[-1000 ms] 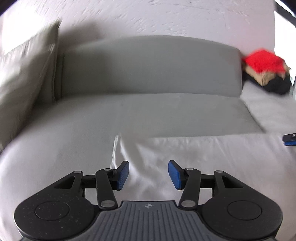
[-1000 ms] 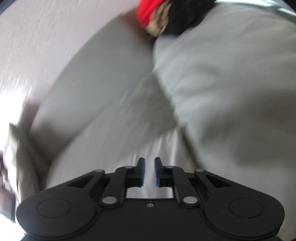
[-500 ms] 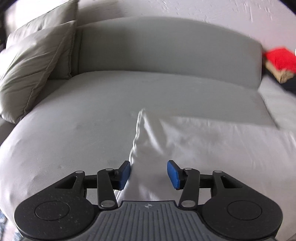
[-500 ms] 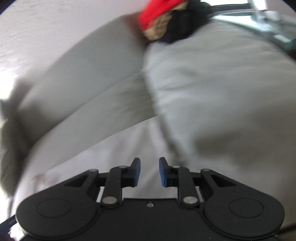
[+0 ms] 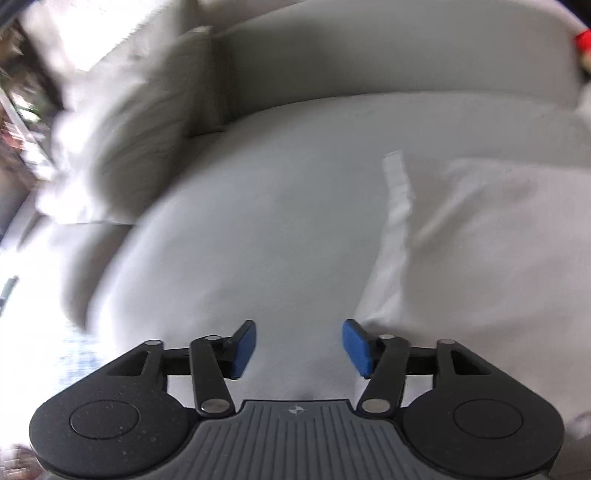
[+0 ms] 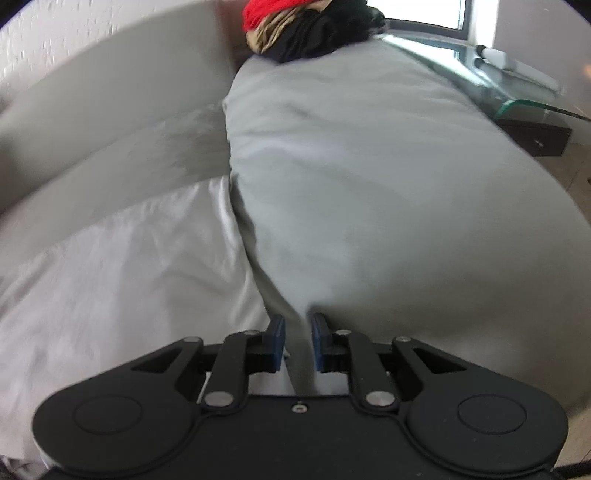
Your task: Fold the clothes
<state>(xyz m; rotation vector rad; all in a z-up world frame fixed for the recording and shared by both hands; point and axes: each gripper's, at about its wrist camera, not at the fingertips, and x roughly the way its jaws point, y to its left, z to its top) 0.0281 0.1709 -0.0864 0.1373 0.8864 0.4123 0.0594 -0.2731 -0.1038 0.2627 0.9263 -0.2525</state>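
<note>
On the grey sofa seat (image 5: 258, 221) lies a white garment (image 5: 480, 251), spread flat with soft creases; its long axis runs across the seat, parallel to the backrest, and one straight hemmed edge (image 5: 397, 206) runs from near the front of the seat toward the backrest. From the right wrist view the same white garment (image 6: 129, 266) shows a smooth, slightly shiny weave and fine wrinkles, and its right end tucks down into the seam against the neighbouring grey cushion (image 6: 369, 184). The left gripper (image 5: 299, 345) hangs over bare upholstery just beside the hemmed edge, its blue-padded jaws spread wide with nothing between them. The right gripper (image 6: 298, 341) sits low at the seam, jaws narrowly parted with a small gap; grey cushion cloth shows through that gap, but no contact with the pads can be made out. At the far end of the sofa a heap of clothes (image 6: 306, 29) in red, tan and black is piled, cut off by the frame edge. A glass side table (image 6: 509, 88) stands beyond the cushion. Pale throw pillows (image 5: 140, 140) lean at the left of the backrest, heavily blurred, as is the bright area behind them.
</note>
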